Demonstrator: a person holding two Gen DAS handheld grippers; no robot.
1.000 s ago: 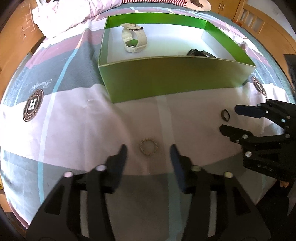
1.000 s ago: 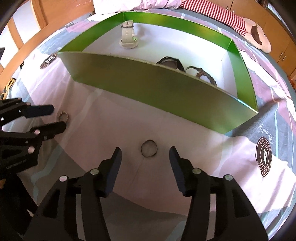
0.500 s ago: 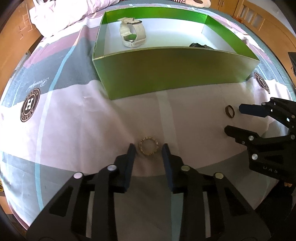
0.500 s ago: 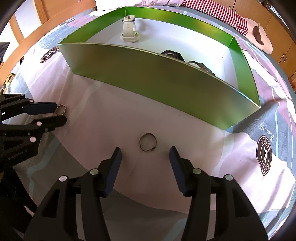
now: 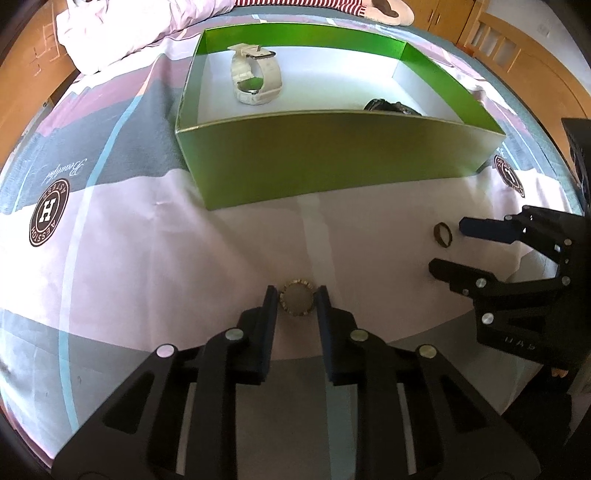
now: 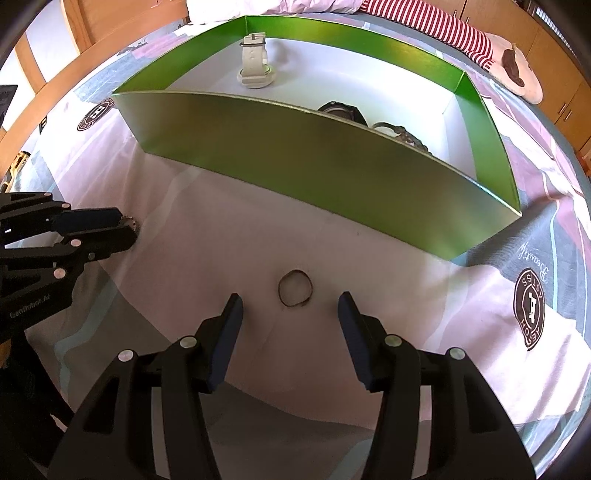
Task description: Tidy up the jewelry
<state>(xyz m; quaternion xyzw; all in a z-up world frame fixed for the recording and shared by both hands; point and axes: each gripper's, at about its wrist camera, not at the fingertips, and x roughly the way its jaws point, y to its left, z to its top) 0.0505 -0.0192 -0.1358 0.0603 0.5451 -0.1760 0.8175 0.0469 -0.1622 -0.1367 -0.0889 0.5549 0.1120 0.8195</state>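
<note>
A gold beaded ring [image 5: 297,285] lies on the bedsheet between the fingers of my left gripper [image 5: 295,295]. Its jaws are closing and the pads touch the ring's two sides. The right wrist view shows that gripper [image 6: 127,227] at the left with the beaded ring [image 6: 132,223] at its tips. A thin plain ring [image 6: 295,288] lies flat just ahead of my right gripper [image 6: 291,299], which stands open with nothing between its fingers. In the left wrist view the plain ring [image 5: 443,234] sits by the right gripper [image 5: 447,244].
A green box [image 5: 332,166] with a white floor stands behind both rings. It holds a white watch [image 5: 255,79], a dark watch [image 6: 341,110] and a bracelet [image 6: 402,134]. A crumpled white duvet [image 5: 122,26] lies far left; wooden furniture rings the bed.
My left gripper's jaws have closed in from wide apart onto the sides of the beaded ring. The right gripper keeps the same width and place.
</note>
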